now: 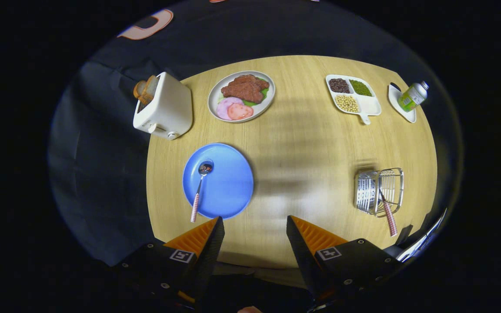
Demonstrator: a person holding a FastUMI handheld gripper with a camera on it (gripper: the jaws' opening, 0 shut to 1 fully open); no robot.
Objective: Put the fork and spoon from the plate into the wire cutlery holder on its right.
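A blue plate (226, 182) lies on the round wooden table, just beyond my left finger. On its left part rests a spoon (199, 189) with a pink checked handle that sticks out over the plate's near rim. Far to the right stands the wire cutlery holder (379, 190), and a utensil with a matching pink handle (390, 218) leans out of it toward me; its head is hidden inside the wires. My gripper (255, 224) hovers high over the table's near edge, open, with nothing between its fingers.
A white toaster (163, 108) with bread stands at the table's far left. A plate of meat and sliced food (242, 95) sits behind the blue plate. A divided white dish of beans (353, 92) and a green bottle (412, 96) on a small white dish are far right.
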